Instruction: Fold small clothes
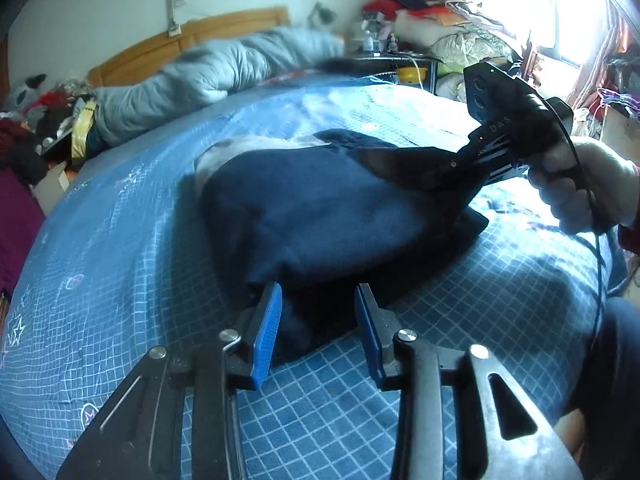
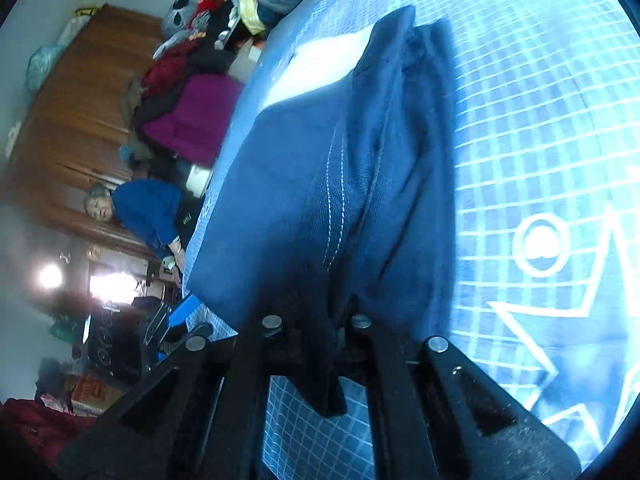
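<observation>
One dark navy garment (image 1: 320, 208) lies in the middle of the bed (image 1: 120, 240), a soft woven cloth heaped into a rounded mound with a paler grey fold at its far edge. Two grippers work on it. The left gripper (image 1: 318, 328) stands at the garment's near hem with its jaws wide apart, nothing between them; its two fingers (image 1: 268, 336) are flat black metal bars faced with ribbed blue pads. The right gripper (image 2: 316, 320) is clamped on a corner of the garment, lifting it into a taut peak at the mound's right side; two rows of white stitching run down the twill fabric just ahead of it. One hand (image 1: 584, 184) grips its black handle, and a thin black cable (image 1: 598, 264) hangs from it. The bed's cover is blue quilted cloth, printed with a pale grid, stars and circles. Beyond the garment, one grey padded quilt (image 1: 208, 76) lies rolled along the wooden headboard (image 1: 192, 36).
</observation>
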